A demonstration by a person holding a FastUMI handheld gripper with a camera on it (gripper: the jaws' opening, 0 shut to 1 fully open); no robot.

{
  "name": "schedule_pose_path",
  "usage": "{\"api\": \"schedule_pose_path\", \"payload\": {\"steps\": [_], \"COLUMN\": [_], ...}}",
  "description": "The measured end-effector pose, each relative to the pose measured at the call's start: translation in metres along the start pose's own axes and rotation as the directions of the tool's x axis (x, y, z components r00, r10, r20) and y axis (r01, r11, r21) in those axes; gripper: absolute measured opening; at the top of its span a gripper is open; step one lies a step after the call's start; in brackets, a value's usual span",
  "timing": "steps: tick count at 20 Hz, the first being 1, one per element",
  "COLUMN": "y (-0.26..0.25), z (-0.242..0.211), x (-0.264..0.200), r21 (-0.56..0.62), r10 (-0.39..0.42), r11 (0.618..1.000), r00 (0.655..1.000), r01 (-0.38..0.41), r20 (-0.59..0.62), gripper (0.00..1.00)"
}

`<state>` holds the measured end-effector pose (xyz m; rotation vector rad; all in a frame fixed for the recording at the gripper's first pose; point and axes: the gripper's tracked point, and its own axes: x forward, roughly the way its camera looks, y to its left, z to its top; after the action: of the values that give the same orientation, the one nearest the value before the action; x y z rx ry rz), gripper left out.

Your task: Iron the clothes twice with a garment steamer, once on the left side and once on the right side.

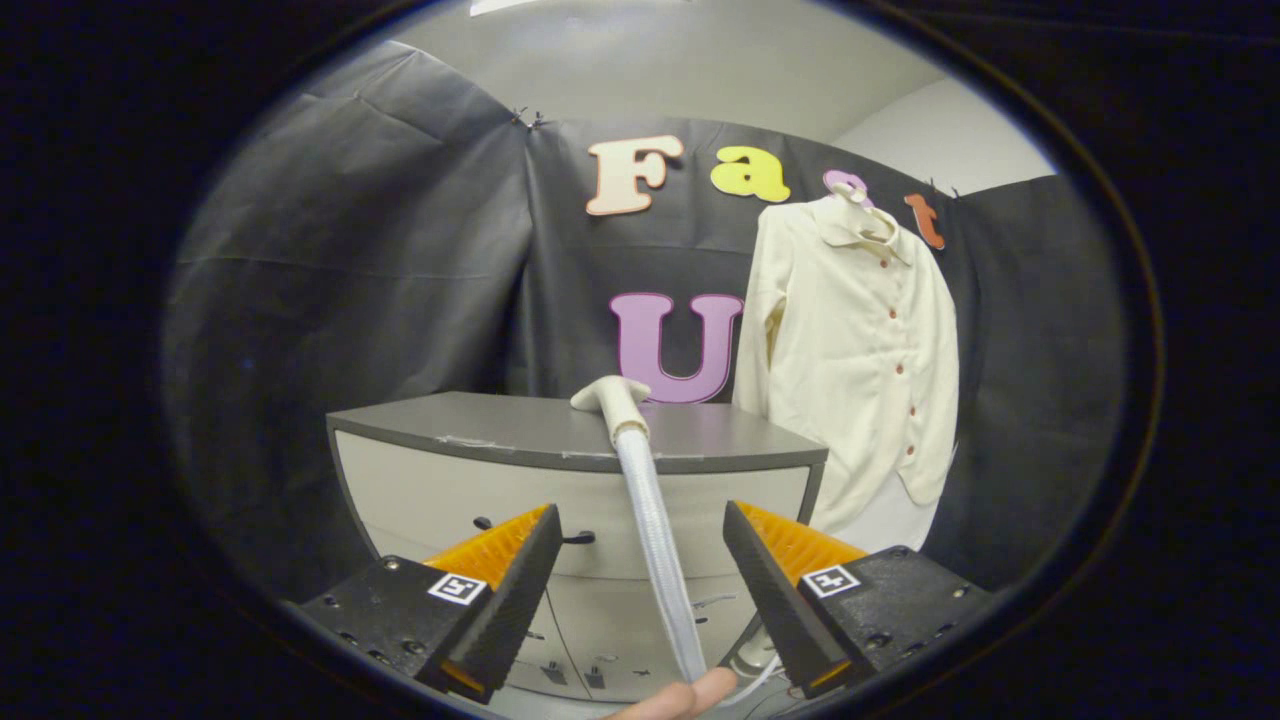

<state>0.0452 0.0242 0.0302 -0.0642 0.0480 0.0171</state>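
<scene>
Ahead, the cream steamer head (612, 396) lies on the grey top of a cabinet (500, 425), its nozzle turned toward the wall. Its ribbed hose (655, 540) drops from the head over the cabinet's front edge and runs down between the two fingers of the gripper (640, 565), touching neither. The fingers stand wide apart and hold nothing. Beneath them a fingertip (700, 692) of a person's hand touches the lower end of the hose. To the right of the cabinet, well beyond the fingers, a cream button-front shirt (860, 340) hangs on a hanger (850, 192) against the black cloth wall, its hem reaching below the cabinet top. Dark drawer handles (578, 538) show on the pale cabinet front, behind the hose.
</scene>
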Motion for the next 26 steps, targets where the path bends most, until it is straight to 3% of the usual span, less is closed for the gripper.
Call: {"api": "schedule_pose_path", "payload": {"steps": [9, 15, 21, 23, 26], "y": [-0.009, 0.009, 0.043, 0.046, 0.049], "z": [0.087, 0.116, 0.082, 0.055, 0.039], "x": [0.090, 0.171, 0.259, 0.262, 0.258], "r21": [-0.025, 0.051, 0.165, 0.100, 0.078], "r10": [-0.009, 0.055, 0.127, 0.119, 0.096], "r11": [1.000, 0.997, 0.983, 0.991, 0.995], "r00": [0.999, 0.997, 0.957, 0.907, 0.879], "r01": [0.009, -0.053, -0.086, -0.086, -0.067], "r20": [0.035, -0.049, -0.262, -0.405, -0.468], "gripper": [0.99, 0.98, 0.99, 0.96, 0.95]}}
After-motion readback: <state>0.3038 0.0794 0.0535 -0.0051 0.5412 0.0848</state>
